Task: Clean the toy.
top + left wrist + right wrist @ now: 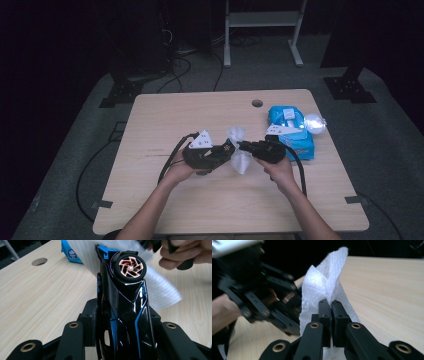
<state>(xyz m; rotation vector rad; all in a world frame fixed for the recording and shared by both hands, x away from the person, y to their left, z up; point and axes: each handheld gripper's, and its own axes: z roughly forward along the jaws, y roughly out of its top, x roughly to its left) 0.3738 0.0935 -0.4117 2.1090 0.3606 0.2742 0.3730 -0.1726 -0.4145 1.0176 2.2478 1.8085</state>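
With the left gripper (226, 150) clamping the black toy car (125, 302) above the table (200, 115) centre and the right gripper (243, 146) pinching the white wipe (324, 287), draw the wipe along the bodywork in light strokes, keeping both grips firm.

Toy car (125, 305): glossy black plastic body with blue trim, a matt rubber-like tyre and a coppery metallic wheel rim. Wipe (324, 287): thin white sheet with a soft, finely embossed texture; wipes pack (292, 130): shiny blue plastic film. Counter (200, 115): pale wood-grain top, smooth and matt; each gripper (331, 305) has matt black plastic jaws with brass-coloured rivets.
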